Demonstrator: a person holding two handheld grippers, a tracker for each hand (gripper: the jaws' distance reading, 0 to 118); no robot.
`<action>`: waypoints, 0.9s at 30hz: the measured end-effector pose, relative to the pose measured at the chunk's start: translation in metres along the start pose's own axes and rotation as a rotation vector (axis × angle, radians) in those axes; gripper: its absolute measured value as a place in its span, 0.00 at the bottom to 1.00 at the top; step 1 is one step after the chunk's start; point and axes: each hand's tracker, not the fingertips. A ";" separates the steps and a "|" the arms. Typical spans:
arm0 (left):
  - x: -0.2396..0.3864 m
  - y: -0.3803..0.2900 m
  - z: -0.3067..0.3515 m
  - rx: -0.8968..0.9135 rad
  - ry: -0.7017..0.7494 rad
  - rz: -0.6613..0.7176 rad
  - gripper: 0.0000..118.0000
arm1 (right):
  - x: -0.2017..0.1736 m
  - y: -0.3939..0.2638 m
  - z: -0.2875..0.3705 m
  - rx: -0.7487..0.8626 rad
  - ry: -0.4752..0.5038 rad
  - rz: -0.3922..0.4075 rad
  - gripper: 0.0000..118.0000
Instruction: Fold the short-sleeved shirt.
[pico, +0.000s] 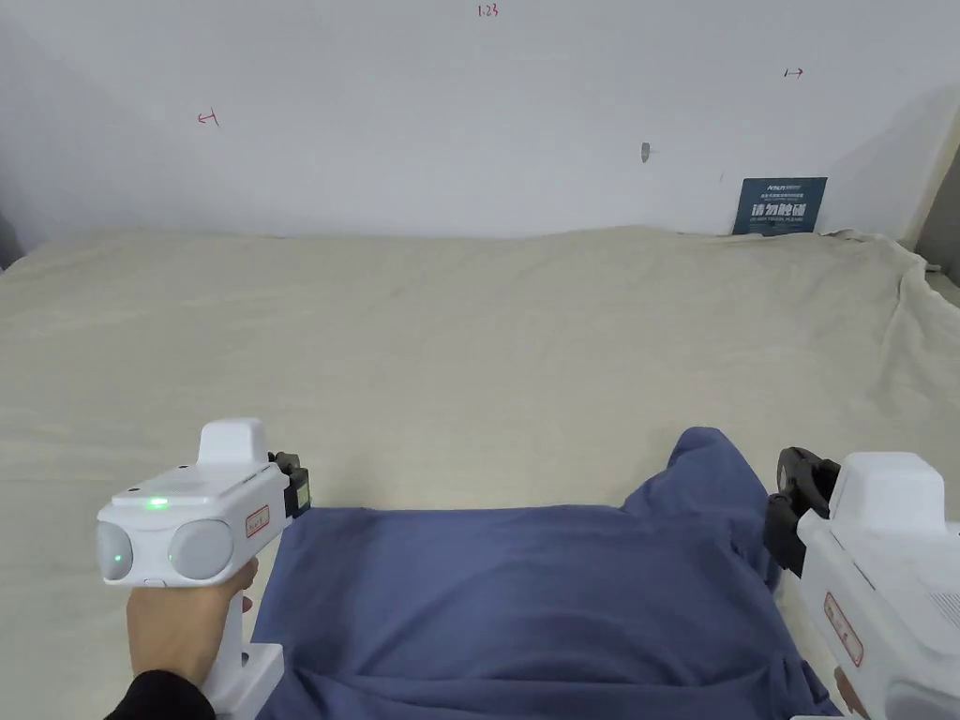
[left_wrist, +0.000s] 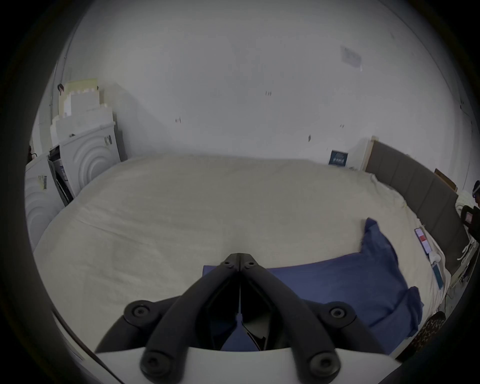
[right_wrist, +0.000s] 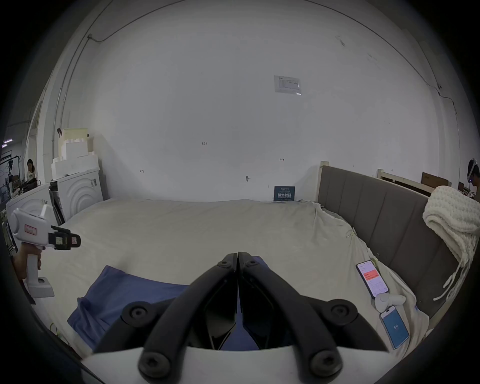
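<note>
Two grippers hovering over blue shirt (pico: 525, 600), spread at near edge of beige bed sheet (pico: 450, 356). Left gripper (left_wrist: 239, 262) at shirt's left corner, right gripper (right_wrist: 237, 259) by raised right sleeve; jaws pressed together on both, nothing pinched. Early step, probably. Next: open jaws, grab sleeve or edge, fold inward.

light: even, soft | shadows: faint | gripper views: fisheye, dark vignette, slightly dim
</note>
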 end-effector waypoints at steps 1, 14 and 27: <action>-0.003 0.003 -0.017 -0.051 -0.001 0.004 0.03 | 0.000 0.000 -0.008 -0.006 -0.002 -0.001 0.00; -0.029 -0.003 -0.171 -0.444 0.092 0.037 0.69 | 0.002 -0.019 -0.069 -0.093 -0.028 0.019 0.00; -0.029 -0.017 -0.185 -0.475 0.011 0.017 0.00 | 0.021 -0.037 -0.113 -0.202 -0.023 -0.026 0.00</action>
